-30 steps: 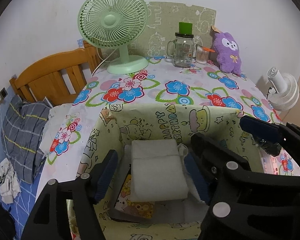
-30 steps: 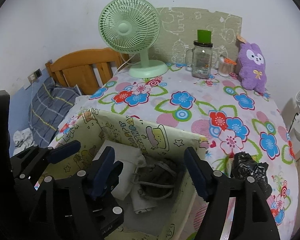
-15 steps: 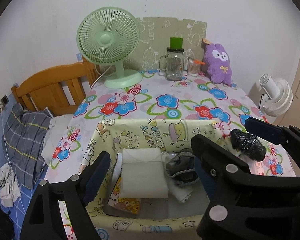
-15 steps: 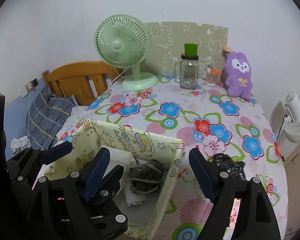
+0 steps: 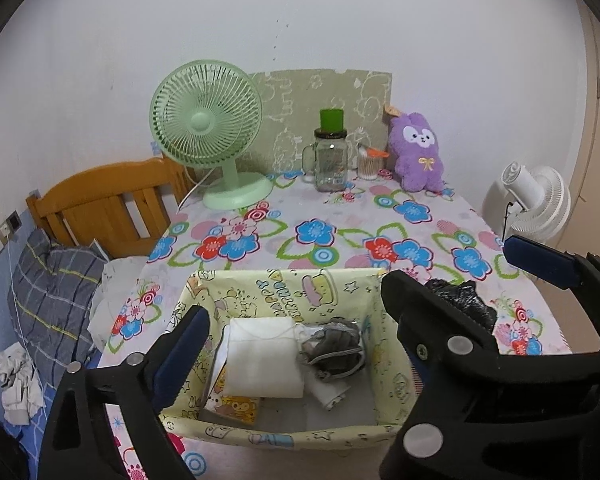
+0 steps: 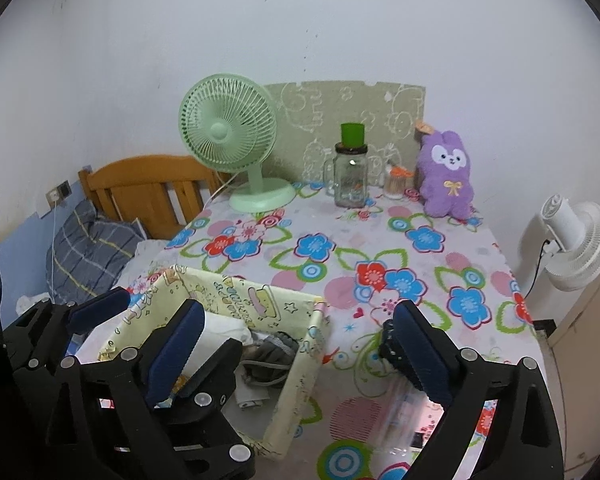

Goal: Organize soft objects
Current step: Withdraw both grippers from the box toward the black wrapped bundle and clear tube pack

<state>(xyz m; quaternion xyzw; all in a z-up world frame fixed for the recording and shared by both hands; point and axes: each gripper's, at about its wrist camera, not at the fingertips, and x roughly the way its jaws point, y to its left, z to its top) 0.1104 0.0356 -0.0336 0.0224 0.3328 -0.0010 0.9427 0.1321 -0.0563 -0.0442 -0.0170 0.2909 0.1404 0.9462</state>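
A yellow cartoon-print fabric box sits at the near edge of the flowered table. Inside lie a folded white cloth and a crumpled grey cloth. A black crumpled bundle rests on the table just right of the box. A purple plush stands at the far right by the wall. My left gripper hovers above the box. Its jaws are opening and nothing is between them. My right gripper hangs over the box's right wall, jaws also opening and empty.
A green desk fan, a glass jar with a green lid and a small tub of cotton swabs line the far edge. A white fan stands off the right side. A wooden headboard and plaid pillow lie left.
Both grippers have drawn back and upward from the box, and their jaws have widened. The left jaws have left the white cloth, which stays in the box.
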